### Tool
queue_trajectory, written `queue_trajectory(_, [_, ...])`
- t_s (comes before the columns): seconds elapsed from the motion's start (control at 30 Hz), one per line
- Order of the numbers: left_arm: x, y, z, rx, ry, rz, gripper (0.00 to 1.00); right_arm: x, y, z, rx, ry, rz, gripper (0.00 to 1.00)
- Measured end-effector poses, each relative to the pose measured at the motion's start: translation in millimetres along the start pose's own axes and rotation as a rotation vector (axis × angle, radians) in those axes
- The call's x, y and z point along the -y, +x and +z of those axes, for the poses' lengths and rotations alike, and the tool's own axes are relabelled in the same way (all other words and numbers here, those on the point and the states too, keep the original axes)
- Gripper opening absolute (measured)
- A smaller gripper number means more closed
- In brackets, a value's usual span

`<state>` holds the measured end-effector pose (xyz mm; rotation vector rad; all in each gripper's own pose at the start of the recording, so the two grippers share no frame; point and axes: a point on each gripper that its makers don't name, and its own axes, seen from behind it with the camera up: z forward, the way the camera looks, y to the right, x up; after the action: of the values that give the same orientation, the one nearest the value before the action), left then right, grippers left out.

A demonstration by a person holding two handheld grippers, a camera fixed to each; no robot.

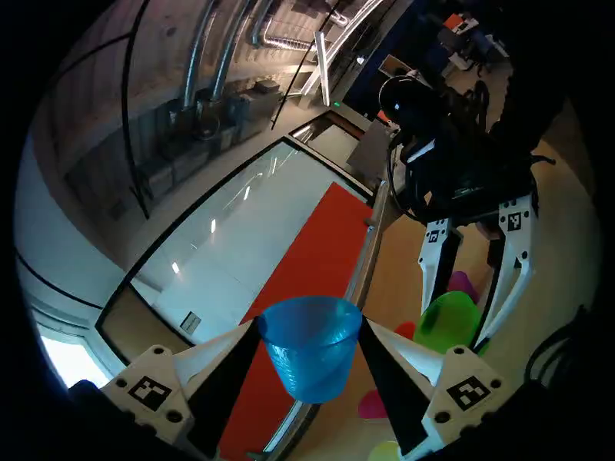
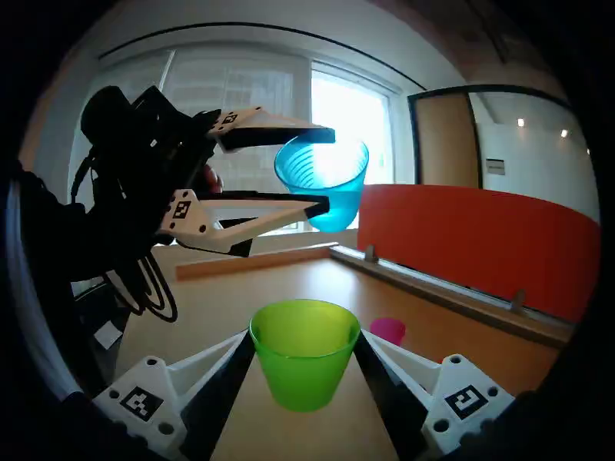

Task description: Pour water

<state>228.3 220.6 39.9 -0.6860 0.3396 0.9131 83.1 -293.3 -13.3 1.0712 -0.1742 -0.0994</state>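
**Pouring step, cups held but not yet aligned.** I am clamping the left tongs [image 1: 310, 338] on the blue cup [image 1: 311, 359], with one finger pressing each side of its wall below the rim. I am clamping the right tongs [image 2: 305, 342] on the green cup [image 2: 305, 365] in the same manner.

In the right gripper view the blue cup is hanging high above and beyond the right tongs' fingertips, close to upright. The green cup is sitting upright between those fingertips, over the wooden table [image 2: 223, 296]; I cannot tell whether it is resting on it. In the left gripper view the green cup is lying below and to the right of the left tongs, its mouth open toward them.

A pink cup [image 2: 387, 330] is standing on the table just beyond the right tongs' right finger. I cannot tell whether either held cup is carrying water.

**Judgement.** I am treating the blue cup as the source. To pour well:
- I am planning to bring its lip directly over the green mouth before rolling the left wrist.
- I am then planning to tip slowly, so the stream is landing well inside the rim.
- The right tongs should be staying level and firm but not squeezing harder, since these thin cups are probably flexing under pressure.
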Motion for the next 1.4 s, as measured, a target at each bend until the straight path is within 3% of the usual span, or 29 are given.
queue_trajectory(1.4, [-8.8,7.5,5.2,-0.006,-0.018,0.099,0.89,-0.8,8.1,1.5,-0.016,-0.006,0.001,0.92])
